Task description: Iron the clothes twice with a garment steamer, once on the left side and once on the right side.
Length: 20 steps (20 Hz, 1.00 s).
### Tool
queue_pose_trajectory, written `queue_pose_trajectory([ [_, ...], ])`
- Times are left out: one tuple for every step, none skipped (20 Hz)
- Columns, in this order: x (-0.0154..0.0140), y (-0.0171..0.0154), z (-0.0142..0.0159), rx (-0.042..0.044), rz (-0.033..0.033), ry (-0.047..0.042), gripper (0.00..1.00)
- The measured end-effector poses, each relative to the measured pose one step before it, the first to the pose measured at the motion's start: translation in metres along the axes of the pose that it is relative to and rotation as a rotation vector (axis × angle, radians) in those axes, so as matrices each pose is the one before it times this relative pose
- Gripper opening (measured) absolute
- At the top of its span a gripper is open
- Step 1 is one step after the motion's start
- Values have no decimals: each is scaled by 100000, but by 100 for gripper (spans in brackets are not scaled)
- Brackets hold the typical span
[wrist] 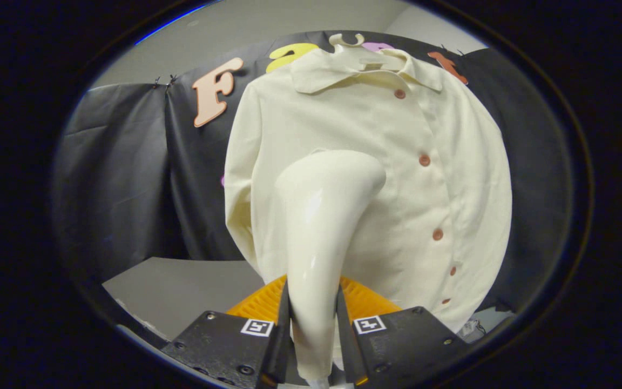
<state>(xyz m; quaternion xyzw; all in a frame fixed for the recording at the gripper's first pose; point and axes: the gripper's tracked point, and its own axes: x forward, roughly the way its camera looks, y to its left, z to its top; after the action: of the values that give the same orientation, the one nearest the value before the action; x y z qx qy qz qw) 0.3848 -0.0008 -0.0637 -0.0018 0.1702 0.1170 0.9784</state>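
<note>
Your steamer [319, 243] stands up between the two fingers of your gripper [313, 324], and both fingers squeeze its handle tight. Its wide head tips toward 1 o'clock and sits in front of the shirt [397, 189], on the half with no buttons. You can't tell if the head touches the cloth yet.

The shirt hangs on a hanger [346, 40] at 12 o'clock, in front of the dark booth wall. A row of buttons [424, 160] runs down it at about 2 o'clock from the steamer head.

To do this pass well, keep the head flat and close to the cloth. Slide it in one slow, straight line on this side. Stay off the buttons so it doesn't snag. Keep your squeeze firm so the smooth handle can't slip.

An orange thing [362, 300] sits just behind the fingers. The grey surface [181, 292] is at 8 o'clock.
</note>
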Motion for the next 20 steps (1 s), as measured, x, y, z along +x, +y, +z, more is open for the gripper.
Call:
queue_pose_trajectory([
  [65, -233, -652, 60, 105, 863, 40],
  [-42, -229, -770, 100, 31, 1388, 40],
  [31, -227, -803, 167, 250, 760, 40],
  [217, -135, -885, 222, 503, 1273, 40],
  [85, -178, -903, 483, 489, 973, 40],
  [41, -211, -1016, 412, 629, 1261, 40],
  [192, -282, -972, 342, 426, 1380, 40],
  [64, -321, -1125, 338, 229, 1975, 40],
  [23, -290, -901, 224, 35, 1041, 40],
  [137, -270, -872, -6, 280, 1101, 40],
  [86, -245, -715, 5, 354, 163, 40],
  [107, -248, -777, 453, 525, 396, 40],
  [63, -114, -755, 834, 700, 983, 40],
  [58, -331, -893, 345, 379, 1052, 40],
  [40, -360, -939, 471, 74, 1014, 40],
  [13, -267, -982, 957, 250, 825, 40],
  [80, -231, -1004, 964, 407, 1137, 40],
  [202, -277, -1029, 779, 205, 1123, 40],
  [151, -236, -1114, 510, 257, 1247, 40],
  [193, -190, -929, 1164, 326, 925, 40],
])
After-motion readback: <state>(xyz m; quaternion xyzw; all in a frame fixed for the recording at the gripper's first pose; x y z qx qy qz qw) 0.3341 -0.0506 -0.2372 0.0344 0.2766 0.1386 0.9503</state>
